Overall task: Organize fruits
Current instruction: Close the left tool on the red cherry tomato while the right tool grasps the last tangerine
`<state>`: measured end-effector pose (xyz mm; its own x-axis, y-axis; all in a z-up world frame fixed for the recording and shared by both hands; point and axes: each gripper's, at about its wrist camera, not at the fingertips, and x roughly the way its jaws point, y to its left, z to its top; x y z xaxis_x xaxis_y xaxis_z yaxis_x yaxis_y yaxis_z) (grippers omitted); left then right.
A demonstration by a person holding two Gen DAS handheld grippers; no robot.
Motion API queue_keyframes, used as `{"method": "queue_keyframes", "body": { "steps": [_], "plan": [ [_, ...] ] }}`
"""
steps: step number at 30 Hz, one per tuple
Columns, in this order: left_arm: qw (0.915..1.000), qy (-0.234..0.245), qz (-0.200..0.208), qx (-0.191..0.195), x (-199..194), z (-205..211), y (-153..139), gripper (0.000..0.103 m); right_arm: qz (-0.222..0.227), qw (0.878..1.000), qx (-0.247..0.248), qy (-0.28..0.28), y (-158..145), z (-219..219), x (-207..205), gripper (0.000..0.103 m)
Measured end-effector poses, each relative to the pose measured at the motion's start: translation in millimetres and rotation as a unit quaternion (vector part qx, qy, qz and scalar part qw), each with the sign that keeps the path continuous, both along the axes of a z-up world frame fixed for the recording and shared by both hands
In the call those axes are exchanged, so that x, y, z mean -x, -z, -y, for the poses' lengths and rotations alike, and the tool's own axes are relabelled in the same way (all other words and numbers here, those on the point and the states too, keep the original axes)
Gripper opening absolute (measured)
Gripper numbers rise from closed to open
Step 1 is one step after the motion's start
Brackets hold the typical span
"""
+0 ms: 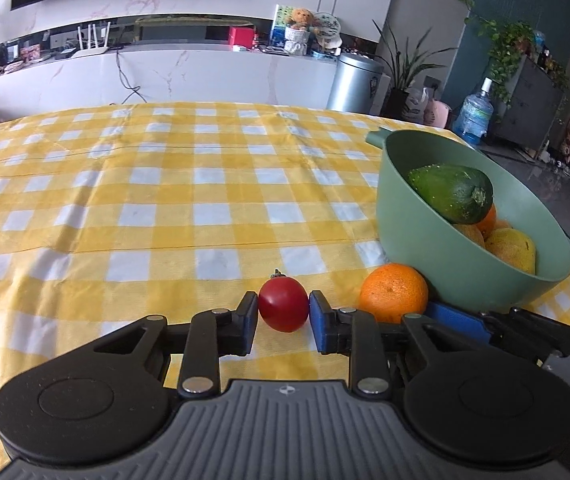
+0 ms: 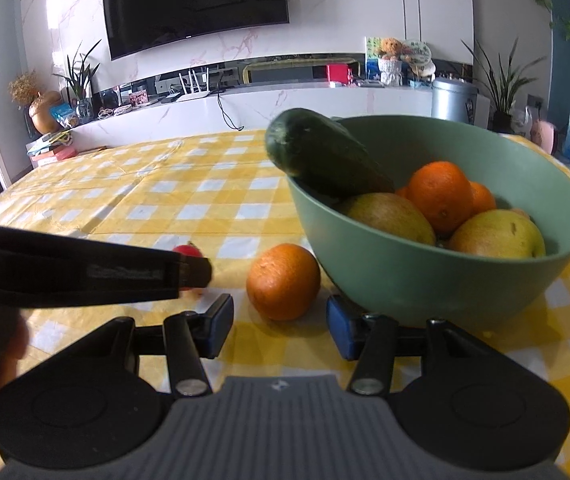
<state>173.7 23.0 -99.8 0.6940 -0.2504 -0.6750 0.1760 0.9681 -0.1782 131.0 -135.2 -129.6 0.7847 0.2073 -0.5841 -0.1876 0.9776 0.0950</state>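
While fruit is gathered: two pieces lie outside the green bowl (image 2: 425, 280)
Left gripper (image 1: 283, 312): clamped on cherry tomato (image 1: 283, 306)
Right gripper (image 2: 281, 326): apart, just short of loose orange (image 2: 283, 280)
Next: lift tomato into bowl

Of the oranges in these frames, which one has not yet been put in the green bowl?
The orange lying alone on the checked tablecloth, beside the green bowl and just ahead of the right tool. The other oranges sit inside the bowl among yellow fruits.

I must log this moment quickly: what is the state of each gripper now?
Left gripper: closed on the small red tomato.
Right gripper: open, holding nothing; the orange lies just ahead.
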Motion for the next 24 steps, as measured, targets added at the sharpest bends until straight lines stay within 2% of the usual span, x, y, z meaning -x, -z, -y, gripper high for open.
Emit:
{"method": "queue_keyframes", "body": {
  "steps": [5, 14, 16, 24],
  "plan": [
    [0.9999, -0.014, -0.003, 0.003, 9, -7, -5, 0.031, 0.004, 1.0, 0.012, 0.009, 3, -6, -3, 0.047],
    [0.9991, -0.037, -0.007, 0.02, 19, -14, -11, 0.031, 0.009, 0.999, -0.018, 0.047, 8, -6, -3, 0.046],
    [0.999, -0.04, -0.005, 0.016, 21, -14, -13, 0.031, 0.007, 0.998, -0.019, 0.053, 8, -6, -5, 0.042],
    [0.9992, -0.04, 0.002, 0.007, 31, -8, -23, 0.031, 0.005, 0.999, -0.029, 0.04, 6, 0, -1, 0.04]
  ]
}}
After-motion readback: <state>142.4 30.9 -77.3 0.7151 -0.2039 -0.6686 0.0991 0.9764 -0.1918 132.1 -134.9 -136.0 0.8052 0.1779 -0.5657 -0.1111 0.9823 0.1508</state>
